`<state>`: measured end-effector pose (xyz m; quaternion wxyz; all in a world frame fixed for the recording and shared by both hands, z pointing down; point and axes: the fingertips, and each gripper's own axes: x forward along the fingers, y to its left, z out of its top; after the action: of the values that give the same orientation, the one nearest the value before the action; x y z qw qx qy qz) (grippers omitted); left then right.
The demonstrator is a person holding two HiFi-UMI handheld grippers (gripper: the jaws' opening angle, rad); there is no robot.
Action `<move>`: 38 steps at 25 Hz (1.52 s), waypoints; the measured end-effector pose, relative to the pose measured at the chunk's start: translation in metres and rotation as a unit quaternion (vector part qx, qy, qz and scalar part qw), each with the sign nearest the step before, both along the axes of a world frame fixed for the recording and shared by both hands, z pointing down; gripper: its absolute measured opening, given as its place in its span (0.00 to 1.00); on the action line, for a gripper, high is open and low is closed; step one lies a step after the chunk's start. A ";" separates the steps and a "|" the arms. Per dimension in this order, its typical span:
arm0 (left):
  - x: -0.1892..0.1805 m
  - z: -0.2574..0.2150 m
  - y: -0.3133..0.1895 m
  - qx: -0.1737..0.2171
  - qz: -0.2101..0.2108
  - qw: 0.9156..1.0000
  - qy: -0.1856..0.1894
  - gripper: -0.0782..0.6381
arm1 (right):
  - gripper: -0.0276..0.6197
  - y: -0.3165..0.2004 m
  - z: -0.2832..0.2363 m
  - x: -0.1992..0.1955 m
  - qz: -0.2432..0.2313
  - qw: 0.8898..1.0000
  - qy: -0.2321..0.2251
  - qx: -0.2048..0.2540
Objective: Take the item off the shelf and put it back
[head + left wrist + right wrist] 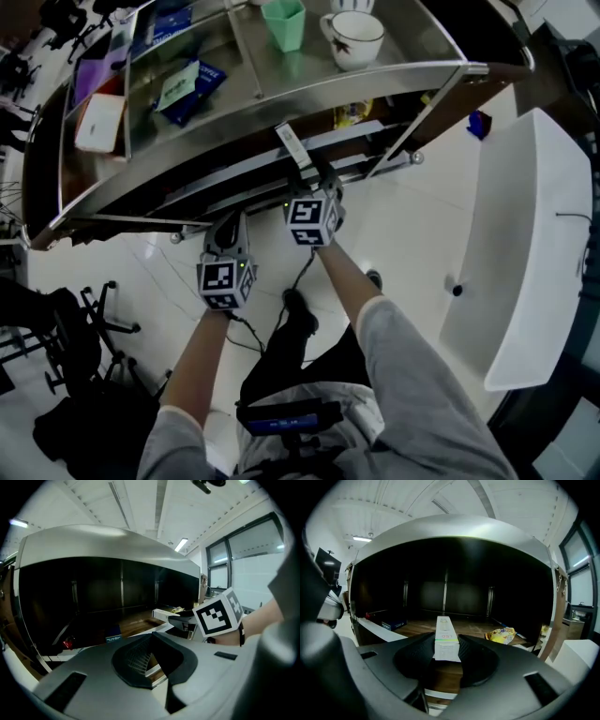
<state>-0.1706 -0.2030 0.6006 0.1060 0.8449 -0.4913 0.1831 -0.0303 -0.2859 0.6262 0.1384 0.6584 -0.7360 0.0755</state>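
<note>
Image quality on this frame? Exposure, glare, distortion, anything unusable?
Head view: evenly lit, soft sheen on the shelf top, straight edges bowed by the wide lens. Left gripper view: black vignette corners, lower shelf underexposed, windows washed out. Right gripper view: same dark lower shelf, yet the white box held by the right hand-held gripper reads sharp.

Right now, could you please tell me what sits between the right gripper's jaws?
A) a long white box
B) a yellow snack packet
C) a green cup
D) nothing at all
A: in the right gripper view, the right gripper has its jaws closed on the long white box, which points toward the shelf. The yellow packet lies apart on that shelf, untouched.
</note>
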 end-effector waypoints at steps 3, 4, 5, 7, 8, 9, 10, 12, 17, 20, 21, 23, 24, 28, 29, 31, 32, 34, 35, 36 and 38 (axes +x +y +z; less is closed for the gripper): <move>-0.001 0.008 -0.010 0.001 -0.001 1.000 0.003 0.12 | 0.29 -0.017 0.006 -0.004 0.008 1.000 -0.001 0.003; -0.001 0.011 -0.014 0.002 -0.001 1.000 0.003 0.12 | 0.29 -0.023 0.008 -0.005 0.009 1.000 -0.001 0.005; -0.001 0.014 -0.017 0.003 -0.001 1.000 0.003 0.12 | 0.29 -0.028 0.009 -0.006 0.010 1.000 0.000 0.007; -0.003 0.020 -0.023 0.006 -0.001 1.000 0.001 0.12 | 0.29 -0.037 0.013 -0.007 0.015 1.000 0.001 0.009; -0.004 0.021 -0.025 0.007 -0.001 1.000 0.001 0.12 | 0.29 -0.040 0.015 -0.007 0.018 1.000 0.000 0.008; -0.004 0.023 -0.026 0.008 -0.001 1.000 0.001 0.12 | 0.29 -0.042 0.017 -0.007 0.019 1.000 0.001 0.008; -0.005 0.024 -0.027 0.007 -0.001 1.000 0.001 0.12 | 0.29 -0.044 0.019 -0.008 0.021 1.000 0.002 0.007; -0.007 0.026 -0.029 0.004 -0.002 1.000 0.002 0.12 | 0.29 -0.048 0.022 -0.008 0.022 1.000 0.004 0.006; -0.009 0.034 -0.030 -0.001 -0.001 1.000 0.001 0.12 | 0.29 -0.054 0.027 -0.011 0.017 1.000 0.005 0.003; -0.009 0.036 -0.030 -0.004 0.000 1.000 0.002 0.12 | 0.29 -0.056 0.032 -0.013 0.013 1.000 0.006 0.000; -0.009 0.036 -0.030 -0.004 -0.001 1.000 0.002 0.12 | 0.30 -0.057 0.032 -0.013 0.014 1.000 0.005 0.001; -0.009 0.037 -0.031 -0.005 -0.003 1.000 0.003 0.12 | 0.33 -0.057 0.032 -0.012 0.020 1.000 -0.002 -0.002; -0.009 0.037 -0.031 -0.005 -0.004 1.000 0.003 0.12 | 0.39 -0.058 0.031 -0.012 0.020 1.000 -0.008 -0.001; -0.008 0.038 -0.030 -0.006 -0.006 1.000 0.004 0.12 | 0.42 -0.056 0.030 -0.012 0.017 1.000 -0.011 0.002; -0.009 0.038 -0.030 -0.007 -0.007 1.000 0.004 0.12 | 0.42 -0.056 0.030 -0.011 0.019 1.000 -0.010 0.002; -0.009 0.037 -0.029 -0.007 -0.010 1.000 0.004 0.12 | 0.42 -0.054 0.028 -0.008 0.023 1.000 -0.008 0.002; -0.010 0.037 -0.028 -0.008 -0.012 1.000 0.004 0.12 | 0.42 -0.052 0.027 -0.007 0.025 1.000 -0.009 0.001; -0.012 0.034 -0.026 -0.009 -0.017 1.000 0.003 0.12 | 0.42 -0.046 0.024 -0.004 0.025 1.000 -0.012 -0.002; -0.014 0.033 -0.023 -0.010 -0.020 1.000 0.003 0.12 | 0.42 -0.042 0.021 -0.004 0.024 1.000 -0.015 -0.003; -0.015 0.030 -0.020 -0.012 -0.024 1.000 0.002 0.12 | 0.42 -0.037 0.017 -0.003 0.021 1.000 -0.018 -0.006; -0.019 0.023 -0.014 -0.015 -0.032 0.999 0.001 0.12 | 0.42 -0.026 0.009 -0.004 0.008 1.000 -0.024 -0.012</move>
<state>-0.1900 -0.2170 0.6239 0.1250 0.8272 -0.5154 0.1857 -0.0340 -0.3121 0.6350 0.1280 0.6605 -0.7330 0.1008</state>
